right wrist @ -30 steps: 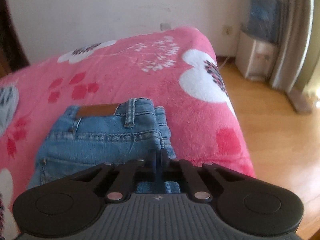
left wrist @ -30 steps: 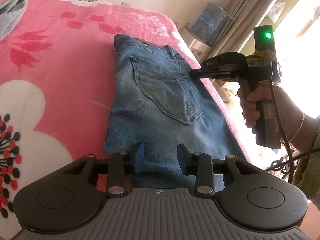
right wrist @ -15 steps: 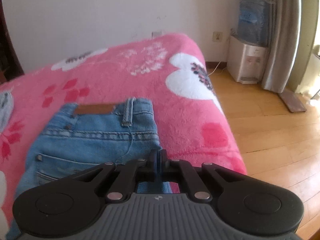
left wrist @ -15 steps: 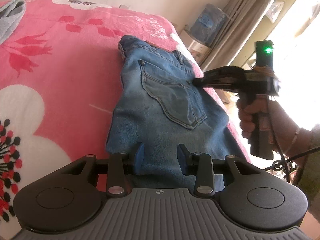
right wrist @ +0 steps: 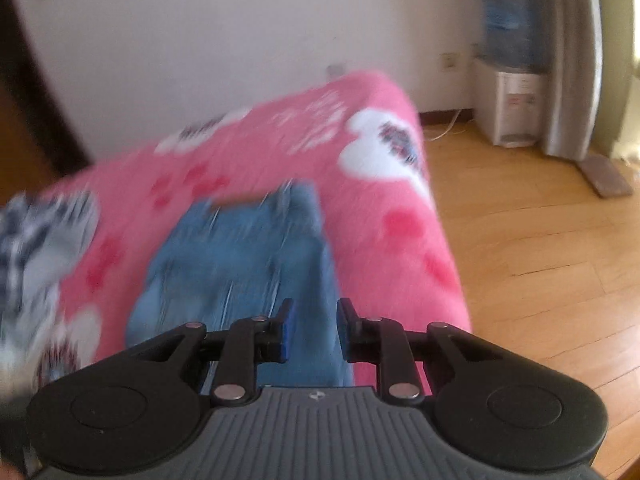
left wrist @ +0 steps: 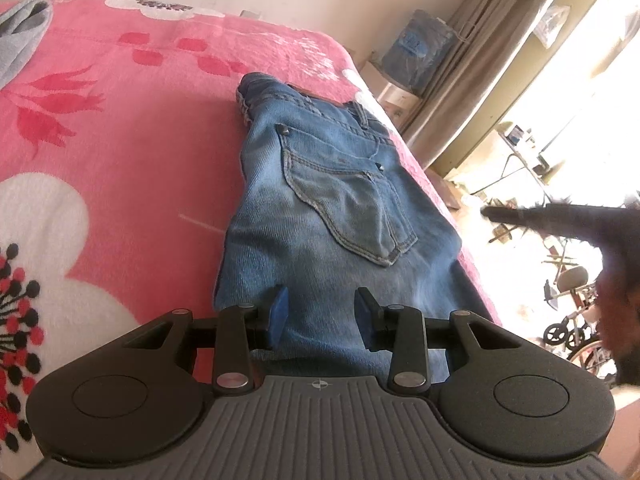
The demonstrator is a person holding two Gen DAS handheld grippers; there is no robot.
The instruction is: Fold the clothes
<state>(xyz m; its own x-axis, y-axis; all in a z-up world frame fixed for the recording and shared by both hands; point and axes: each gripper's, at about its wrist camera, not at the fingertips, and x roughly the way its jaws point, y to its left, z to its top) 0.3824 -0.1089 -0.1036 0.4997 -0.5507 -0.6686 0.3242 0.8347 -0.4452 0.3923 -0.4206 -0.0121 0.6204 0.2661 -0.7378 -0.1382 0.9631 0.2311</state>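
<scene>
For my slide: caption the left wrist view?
Open left tool over folded jeans on a pink blanket.

A bed covered by a pink blanket (left wrist: 132, 152) printed with white and red flowers is carrying the clothes; its far end is lying close to a pale wall. A pair of folded blue jeans (left wrist: 328, 216) is lying flat on the blanket near the bed's right edge, back pocket facing up and waistband pointing toward the wall. A grey garment (left wrist: 20, 36) is resting on the far left corner. In the blurred right wrist view, a checked cloth (right wrist: 36, 240) is lying left of the jeans.
</scene>
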